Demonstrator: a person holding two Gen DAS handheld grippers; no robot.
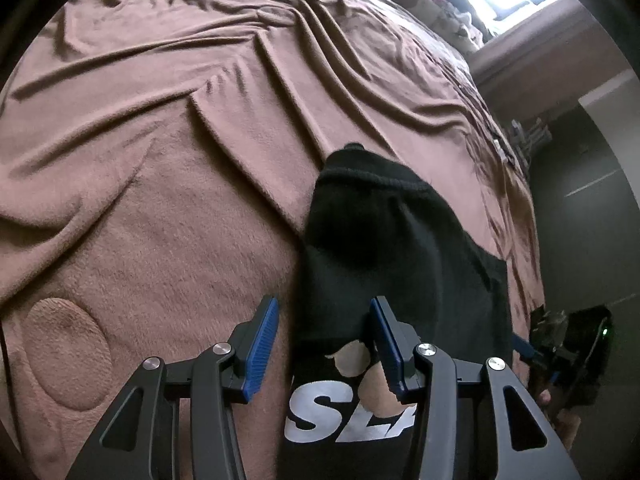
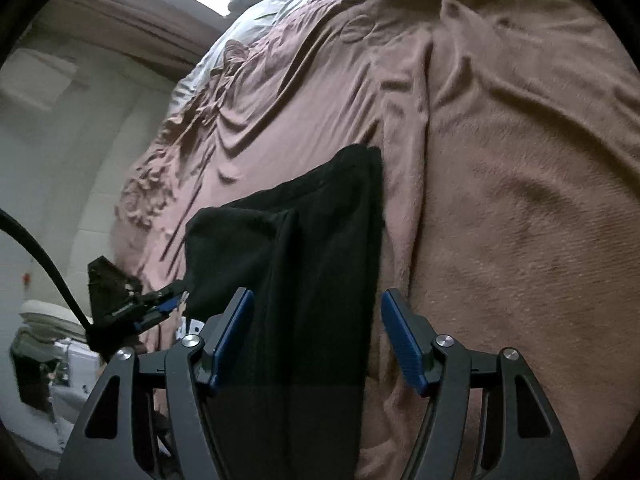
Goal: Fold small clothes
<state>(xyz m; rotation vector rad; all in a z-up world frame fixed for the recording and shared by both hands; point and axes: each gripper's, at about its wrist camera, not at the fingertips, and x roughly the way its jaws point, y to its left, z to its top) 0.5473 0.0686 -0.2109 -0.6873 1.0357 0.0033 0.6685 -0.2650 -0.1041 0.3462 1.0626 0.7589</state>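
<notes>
The left gripper (image 1: 324, 344) tilts down over the near end of a black garment (image 1: 384, 240) on the bed's brown blanket (image 1: 160, 160), its blue pads apart and clear of the cloth, gripping nothing. The garment is folded into a long strip that runs from near to far, with white letters "SL" (image 1: 332, 416) legible at its near end. At the right, the right gripper (image 2: 318, 336) also points down over the garment (image 2: 304, 248), jaws released and holding nothing.
</notes>
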